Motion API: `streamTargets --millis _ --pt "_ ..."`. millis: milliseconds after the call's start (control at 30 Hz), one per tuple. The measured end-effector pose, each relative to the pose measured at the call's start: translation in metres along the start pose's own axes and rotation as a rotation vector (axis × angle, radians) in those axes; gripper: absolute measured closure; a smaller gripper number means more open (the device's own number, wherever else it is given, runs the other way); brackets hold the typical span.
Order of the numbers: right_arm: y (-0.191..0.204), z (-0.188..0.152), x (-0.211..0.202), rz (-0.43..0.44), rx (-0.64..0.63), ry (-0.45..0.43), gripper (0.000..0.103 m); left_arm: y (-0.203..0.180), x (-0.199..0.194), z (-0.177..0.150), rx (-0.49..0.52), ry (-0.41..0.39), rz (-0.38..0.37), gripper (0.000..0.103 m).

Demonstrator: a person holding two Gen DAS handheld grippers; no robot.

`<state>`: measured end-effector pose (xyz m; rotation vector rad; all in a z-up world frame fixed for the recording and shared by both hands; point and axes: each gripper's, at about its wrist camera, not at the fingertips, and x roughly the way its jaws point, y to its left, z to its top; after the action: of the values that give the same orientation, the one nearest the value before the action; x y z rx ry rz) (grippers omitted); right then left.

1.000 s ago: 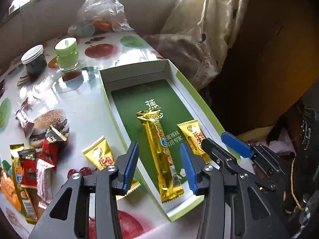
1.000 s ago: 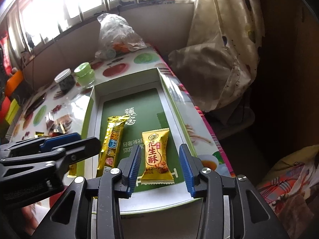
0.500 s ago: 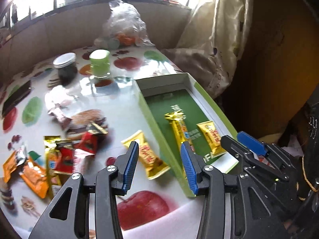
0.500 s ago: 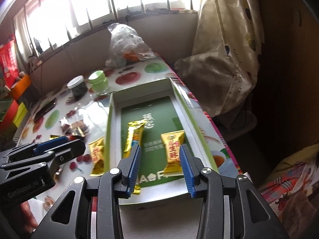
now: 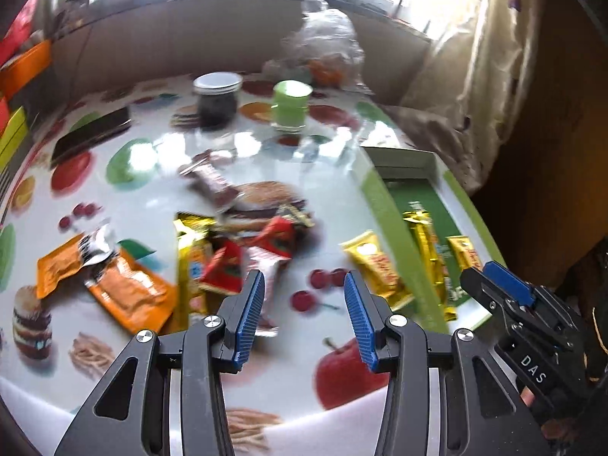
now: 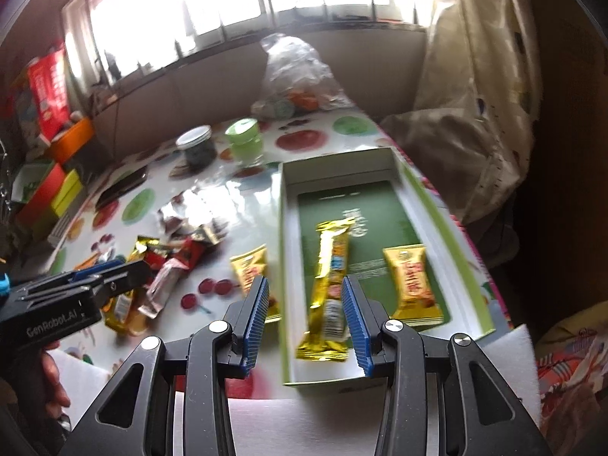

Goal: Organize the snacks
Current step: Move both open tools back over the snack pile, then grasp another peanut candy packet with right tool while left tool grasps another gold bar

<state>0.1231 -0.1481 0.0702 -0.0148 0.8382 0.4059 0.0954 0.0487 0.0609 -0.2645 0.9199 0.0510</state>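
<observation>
My left gripper [image 5: 302, 285] hangs open and empty over the fruit-print table, just in front of a pile of red, orange and gold snack packets [image 5: 228, 262]. One yellow packet [image 5: 374, 266] lies on the table beside the green-rimmed box [image 5: 380, 197]. Inside the box [image 6: 429, 197] lie a long gold bar [image 6: 330, 266] and a short yellow packet [image 6: 412, 285]. Over the box's near left corner my right gripper [image 6: 304, 285] stands open, holding nothing. The loose yellow packet [image 6: 250, 269] and the pile [image 6: 171, 262] show to its left, with the left gripper [image 6: 114, 269] above the pile.
At the back of the table stand a dark-filled jar [image 5: 218, 100], a green-lidded jar [image 5: 290, 104] and a plastic bag [image 5: 326, 49]. A flat black object [image 5: 91, 133] lies at the far left. A curtain [image 5: 456, 95] hangs to the right of the box.
My left gripper has swung left, from over the box to the table by the snack pile. The right gripper has pulled back and left to the box's near corner. Both stay open.
</observation>
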Motion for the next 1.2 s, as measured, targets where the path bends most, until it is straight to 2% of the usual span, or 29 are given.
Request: streamTargets --millis 433,667,867,1067,1200 --pt "0.034 0.003 0.03 0.064 -0.114 0.048 0.064 0.046 -0.001 -0.013 -0.076 0.003 0.055 0.058" --pt "0.048 0.002 0.055 0.104 -0.172 0.106 0.064 0.064 0.002 -0.018 -0.102 0.016 0.068 0.058" --pt "0.053 0.004 0.069 0.102 -0.192 0.132 0.064 0.076 0.003 -0.018 -0.123 0.018 0.079 0.058" --pt "0.062 0.007 0.076 0.06 -0.246 0.135 0.064 0.083 0.006 -0.018 -0.135 0.026 0.076 0.058" --pt "0.066 0.007 0.076 0.096 -0.244 0.142 0.067 0.087 0.008 -0.019 -0.144 0.03 0.074 0.058"
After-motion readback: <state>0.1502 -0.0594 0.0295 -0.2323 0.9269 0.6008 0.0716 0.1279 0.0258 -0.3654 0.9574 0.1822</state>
